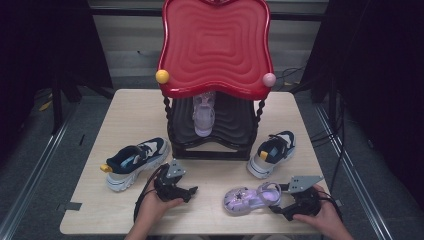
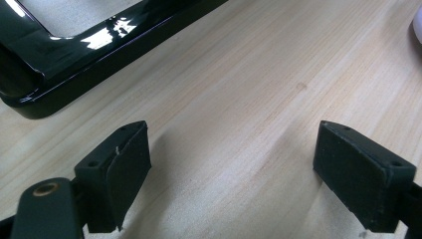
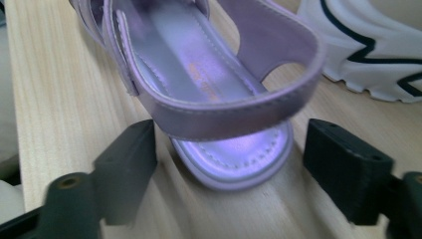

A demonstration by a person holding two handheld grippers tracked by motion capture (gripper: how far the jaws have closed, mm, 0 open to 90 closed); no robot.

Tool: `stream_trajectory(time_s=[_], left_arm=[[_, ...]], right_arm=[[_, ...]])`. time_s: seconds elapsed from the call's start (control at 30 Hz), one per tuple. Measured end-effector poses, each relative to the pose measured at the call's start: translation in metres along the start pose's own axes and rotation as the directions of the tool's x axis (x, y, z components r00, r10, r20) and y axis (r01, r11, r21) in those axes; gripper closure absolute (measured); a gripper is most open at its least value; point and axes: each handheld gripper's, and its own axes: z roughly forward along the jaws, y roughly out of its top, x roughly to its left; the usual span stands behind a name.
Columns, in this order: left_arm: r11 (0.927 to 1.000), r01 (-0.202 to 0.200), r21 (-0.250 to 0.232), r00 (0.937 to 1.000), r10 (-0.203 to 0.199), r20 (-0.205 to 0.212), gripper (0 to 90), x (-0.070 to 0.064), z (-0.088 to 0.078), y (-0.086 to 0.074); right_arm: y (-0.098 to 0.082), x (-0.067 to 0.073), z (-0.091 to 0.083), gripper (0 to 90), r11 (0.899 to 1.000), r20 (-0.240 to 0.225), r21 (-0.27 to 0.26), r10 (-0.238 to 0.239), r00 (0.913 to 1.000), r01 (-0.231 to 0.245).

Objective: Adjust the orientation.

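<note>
Right gripper [image 1: 280, 209]: jaws standing apart on either side of the heel of the purple sandal [image 1: 250, 198], pads not pressing on it; nothing is being gripped.
Left gripper [image 1: 192, 191]: jaws spread wide over bare table [image 1: 125, 215], holding nothing.
Sandal: lying on its sole at the near right of the table, toe pointing left, heel strap toward the right gripper; in the right gripper view [image 3: 219, 94] its heel is sitting between the two jaws.
Around it: a white and navy sneaker [image 1: 272, 152] is sitting just beyond the sandal on the right; another sneaker [image 1: 134, 161] is lying at the left; a black rack [image 1: 212, 145] with a red wavy top shelf [image 1: 216, 45] is standing at the far middle.
In the way: nothing is lying between the right gripper and the sandal's heel.
Hard to see: a second purple sandal [image 1: 204, 115] is standing on the lower shelf, its upper part cut off by the red shelf; the sandal's toe is running out of the right gripper view.
Count: two sandals, two sneakers, one rack, two grippers.
</note>
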Motion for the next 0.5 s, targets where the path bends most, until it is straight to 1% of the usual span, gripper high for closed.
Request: stream_trajectory(time_s=[0.07, 0.23, 0.33, 0.43, 0.5], left_arm=[[1.0, -0.001, 0.001, 1.0, 0.001, 0.0, 14.4, 0.0001, 0.0, 0.0001], [1.0, -0.002, -0.001, 1.0, 0.002, 0.0, 14.4, 0.0004, 0.0002, 0.0001], [1.0, -0.002, -0.001, 1.0, 0.002, 0.0, 14.4, 0.0005, 0.0002, 0.0001], [1.0, -0.003, -0.001, 1.0, 0.003, -0.003, 14.4, 0.0006, 0.0002, 0.0003], [1.0, -0.003, -0.001, 1.0, 0.003, -0.003, 14.4, 0.0006, 0.0002, 0.0003]], right_arm=[[0.0014, 0.0009, 0.0015, 27.4, 1.0, -0.009, -0.009, -0.009, 0.9999, 0.009], [0.0015, 0.0014, 0.0023, 28.2, 1.0, -0.004, -0.011, 0.003, 1.0, -0.003], [0.0025, 0.0029, 0.0021, 28.5, 1.0, 0.003, -0.001, 0.009, 0.9999, -0.009], [0.0036, 0.0044, 0.0021, 28.7, 1.0, 0.016, 0.004, 0.007, 0.9998, -0.007], [0.0038, 0.0047, 0.0024, 28.8, 1.0, 0.019, 0.004, 0.015, 0.9997, -0.015]])
